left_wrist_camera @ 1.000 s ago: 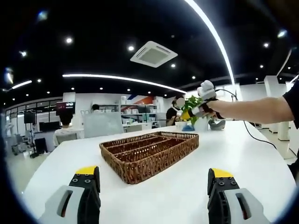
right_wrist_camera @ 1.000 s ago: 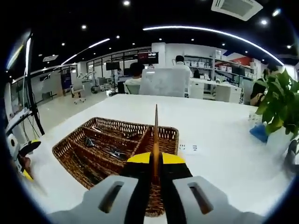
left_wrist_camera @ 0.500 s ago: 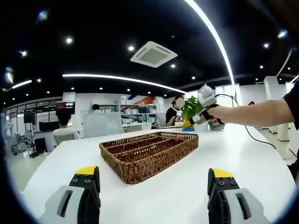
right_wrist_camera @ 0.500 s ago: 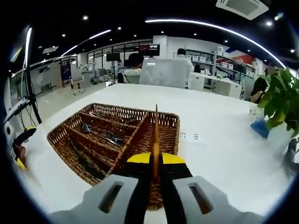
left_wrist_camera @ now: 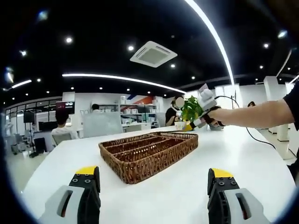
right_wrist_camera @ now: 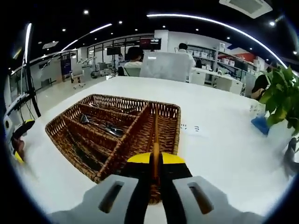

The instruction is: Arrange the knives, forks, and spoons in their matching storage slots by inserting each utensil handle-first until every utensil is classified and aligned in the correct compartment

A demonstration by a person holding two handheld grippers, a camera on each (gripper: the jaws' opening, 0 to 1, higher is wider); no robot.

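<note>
A brown wicker tray (left_wrist_camera: 140, 161) with long compartments lies on the white table (left_wrist_camera: 187, 196). My left gripper (left_wrist_camera: 153, 172) hovers open in front of its near corner, holding nothing. My right gripper (right_wrist_camera: 156, 161) is shut on a slim brown-gold utensil (right_wrist_camera: 155, 133), seen edge-on, so I cannot tell its kind. The utensil points forward over the tray's (right_wrist_camera: 60, 140) right-hand compartment. Several dark utensils (right_wrist_camera: 100, 127) lie in the middle compartments. In the left gripper view, the right gripper (left_wrist_camera: 204, 105) is held by a person's arm above the tray's far end.
A potted green plant (right_wrist_camera: 280, 98) stands at the table's far right, also seen behind the right gripper as the plant (left_wrist_camera: 190, 108). A blue object (right_wrist_camera: 259, 129) lies beside it. The left gripper (right_wrist_camera: 18, 135) shows at the left edge. People sit at desks beyond the table.
My right gripper has come lower and closer over the tray with the utensil still in it. The left gripper has stayed put.
</note>
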